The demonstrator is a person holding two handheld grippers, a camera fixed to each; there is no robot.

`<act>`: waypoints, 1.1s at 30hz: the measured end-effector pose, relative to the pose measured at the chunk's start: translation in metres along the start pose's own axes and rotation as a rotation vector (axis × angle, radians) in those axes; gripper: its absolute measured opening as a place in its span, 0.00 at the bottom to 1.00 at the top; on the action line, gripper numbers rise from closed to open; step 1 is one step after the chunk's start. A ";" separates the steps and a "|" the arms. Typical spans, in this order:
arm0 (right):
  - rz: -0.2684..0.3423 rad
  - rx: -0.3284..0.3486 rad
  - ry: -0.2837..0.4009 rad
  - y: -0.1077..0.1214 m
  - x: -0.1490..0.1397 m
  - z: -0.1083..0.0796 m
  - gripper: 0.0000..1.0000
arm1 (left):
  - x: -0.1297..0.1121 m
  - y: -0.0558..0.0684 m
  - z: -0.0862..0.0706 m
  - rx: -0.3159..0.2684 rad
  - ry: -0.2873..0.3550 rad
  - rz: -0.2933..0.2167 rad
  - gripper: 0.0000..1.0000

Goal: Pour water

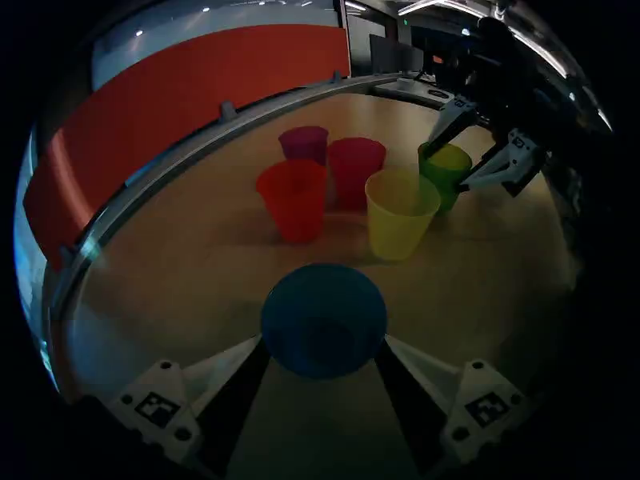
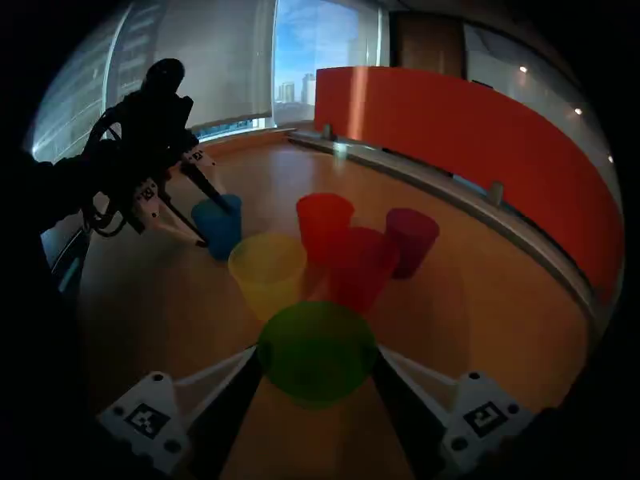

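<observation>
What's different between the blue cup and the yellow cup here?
The blue cup sits between the jaws of the left gripper, which press on its sides; the yellow cup stands free, with nothing holding it. The blue cup is apart from the others; the yellow cup stands in a cluster beside the red cup. Both are upright, tapered, open-topped cups.

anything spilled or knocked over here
Nothing stands out. All six cups are upright and no puddle is visible on the table: blue cup in the left gripper, green cup in the right gripper, with the yellow cup, orange cup, red cup and purple cup clustered between.
</observation>
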State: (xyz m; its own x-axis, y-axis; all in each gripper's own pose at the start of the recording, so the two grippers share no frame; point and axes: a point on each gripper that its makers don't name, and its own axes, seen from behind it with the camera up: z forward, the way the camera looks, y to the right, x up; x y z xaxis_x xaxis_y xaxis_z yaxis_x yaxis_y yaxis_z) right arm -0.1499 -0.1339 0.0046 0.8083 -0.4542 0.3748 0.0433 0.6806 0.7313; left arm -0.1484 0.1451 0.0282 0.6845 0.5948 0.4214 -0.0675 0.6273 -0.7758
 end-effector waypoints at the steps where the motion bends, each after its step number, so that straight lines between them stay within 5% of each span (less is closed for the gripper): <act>1: 0.002 -0.001 0.000 0.000 -0.001 0.000 0.92 | -0.001 0.000 0.000 0.003 -0.003 0.000 0.88; 23: 0.056 -0.023 0.002 -0.002 -0.013 -0.004 1.00 | -0.023 0.006 -0.009 0.031 -0.042 -0.016 0.89; 33: 0.092 -0.078 0.023 0.001 -0.022 -0.026 1.00 | -0.031 0.000 -0.029 0.084 -0.009 -0.066 0.89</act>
State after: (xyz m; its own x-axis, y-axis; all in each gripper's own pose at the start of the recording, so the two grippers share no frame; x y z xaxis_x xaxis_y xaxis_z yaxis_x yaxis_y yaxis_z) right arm -0.1530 -0.1084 -0.0180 0.8243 -0.3750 0.4243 0.0133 0.7619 0.6476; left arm -0.1482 0.1120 0.0016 0.6833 0.5546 0.4749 -0.0830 0.7052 -0.7042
